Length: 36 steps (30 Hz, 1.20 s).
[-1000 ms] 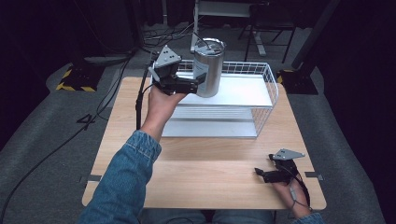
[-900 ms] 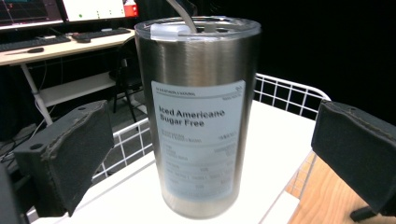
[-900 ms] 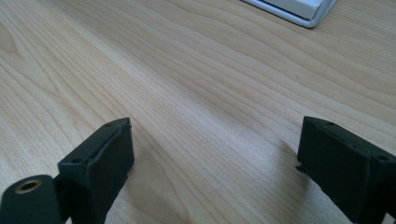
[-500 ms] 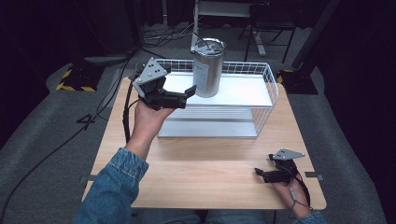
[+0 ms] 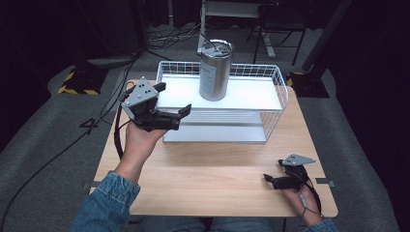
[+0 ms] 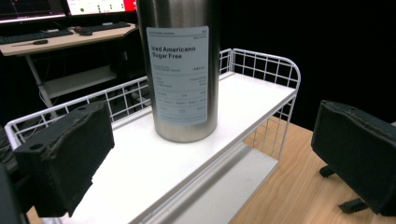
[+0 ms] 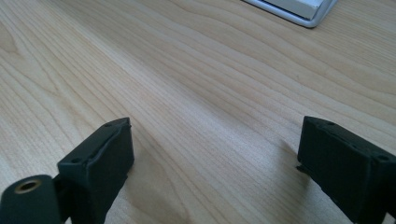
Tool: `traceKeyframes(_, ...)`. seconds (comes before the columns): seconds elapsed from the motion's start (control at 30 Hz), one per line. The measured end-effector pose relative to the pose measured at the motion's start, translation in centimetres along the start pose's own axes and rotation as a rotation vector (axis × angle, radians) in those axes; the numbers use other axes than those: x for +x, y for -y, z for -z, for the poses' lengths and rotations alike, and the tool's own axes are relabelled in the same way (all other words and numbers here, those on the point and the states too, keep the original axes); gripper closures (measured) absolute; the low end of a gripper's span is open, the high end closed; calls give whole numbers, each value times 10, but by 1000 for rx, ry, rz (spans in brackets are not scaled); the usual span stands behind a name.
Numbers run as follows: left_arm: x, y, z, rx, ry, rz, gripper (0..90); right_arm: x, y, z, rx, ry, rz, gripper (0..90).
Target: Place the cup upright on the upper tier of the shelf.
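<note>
So we've got the tall brushed-steel tumbler with a lid (image 5: 215,70) standing upright on the top shelf of the white wire-sided two-tier rack (image 5: 275,79), toward the rack's left half. In the left gripper view the tumbler (image 6: 183,70) is up close and we can read the white label on it: "Iced Americano, Sugar Free".

Our left gripper (image 5: 181,112) is held in the air just off the rack's front-left corner, pointing toward the shelf. Its jaws are spread wide with nothing between them, and the tumbler sits clear of both pads. The grey three-cornered plate on top is tilted up toward the camera.

Our right gripper (image 5: 267,179) is way over at the near right corner of the light wood table (image 5: 212,169), well apart from the rack, resting low on the tabletop. In the right gripper view its jaws are also spread apart, just bare wood grain between them, with a corner of the rack's base peeking in at the top.
</note>
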State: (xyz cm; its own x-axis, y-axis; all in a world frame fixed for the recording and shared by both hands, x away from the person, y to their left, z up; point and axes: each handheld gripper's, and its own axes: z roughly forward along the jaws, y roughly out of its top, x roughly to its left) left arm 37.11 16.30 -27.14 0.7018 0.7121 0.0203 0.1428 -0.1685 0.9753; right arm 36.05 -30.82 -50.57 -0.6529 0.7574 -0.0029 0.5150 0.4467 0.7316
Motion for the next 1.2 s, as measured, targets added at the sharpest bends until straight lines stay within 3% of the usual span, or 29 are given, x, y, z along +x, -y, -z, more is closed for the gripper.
traceKeyframes(0.3,-1,23,15,7,-8,12,0,0,0,0,0,0,0,109)
traceKeyframes(0.7,6,66,33,15,-19,50,0,0,0,0,0,0,0,109)
traceKeyframes(1.03,4,109,40,74,-91,8,0,0,0,0,0,0,0,109)
traceKeyframes(1.2,1,130,37,120,-77,17,0,0,0,0,0,0,0,109)
